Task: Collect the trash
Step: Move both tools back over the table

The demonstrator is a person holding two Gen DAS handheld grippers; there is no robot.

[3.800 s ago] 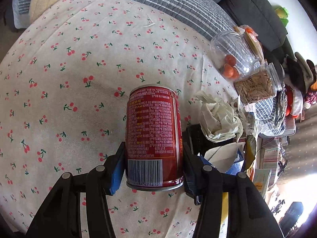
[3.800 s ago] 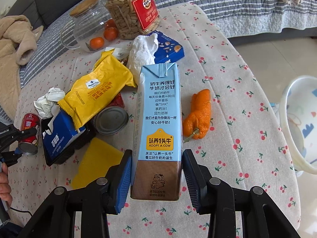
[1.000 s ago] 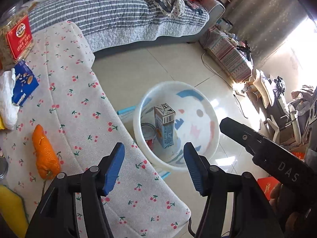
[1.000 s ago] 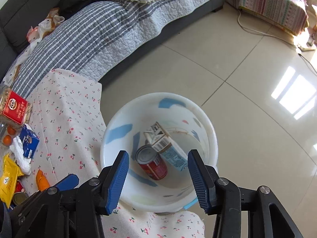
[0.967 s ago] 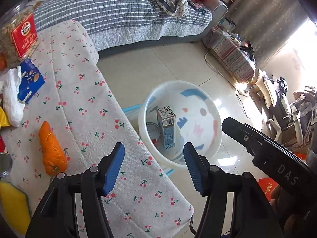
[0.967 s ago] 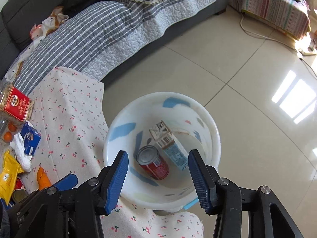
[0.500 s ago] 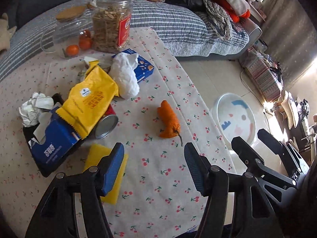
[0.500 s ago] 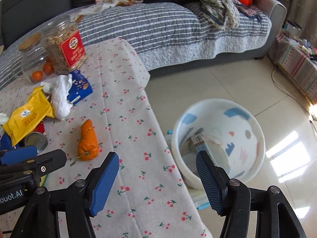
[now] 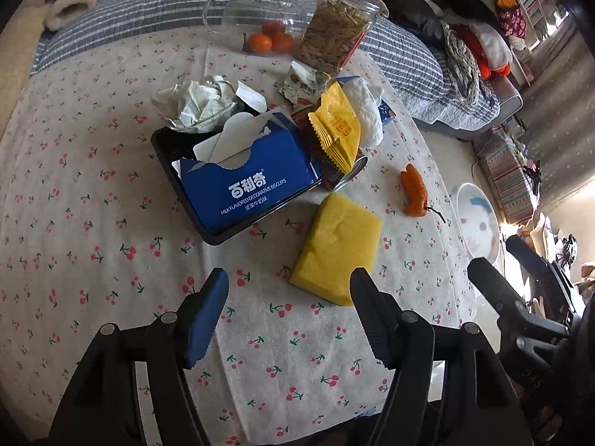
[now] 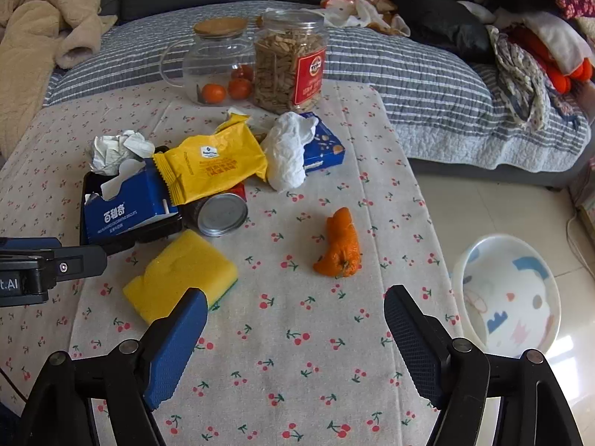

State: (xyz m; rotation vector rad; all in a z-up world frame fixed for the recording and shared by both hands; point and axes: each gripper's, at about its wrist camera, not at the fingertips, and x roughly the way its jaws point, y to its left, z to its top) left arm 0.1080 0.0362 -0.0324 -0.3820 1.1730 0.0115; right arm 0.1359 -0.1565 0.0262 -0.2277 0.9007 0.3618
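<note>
Both grippers hang empty over the cherry-print table (image 10: 297, 353). The right gripper (image 10: 295, 338) has just been opening and now gapes wide with nothing between its pads; the left gripper (image 9: 290, 316) is also wide, opening a touch more.

The orange peel (image 10: 340, 245) sits at 12 o'clock from the right jaws, alone on bare cloth. It looks light, soft and a bit floppy, so I'd pinch it across the fat middle.

The yellow sponge (image 9: 336, 249) is at 1 o'clock from the left jaws: squishy, easy.

The right view shows the can (image 10: 222, 214) end-on and most of the white bin (image 10: 465, 271) at 3 o'clock; in the left view the can hides under the yellow wrapper (image 9: 336, 130).
</note>
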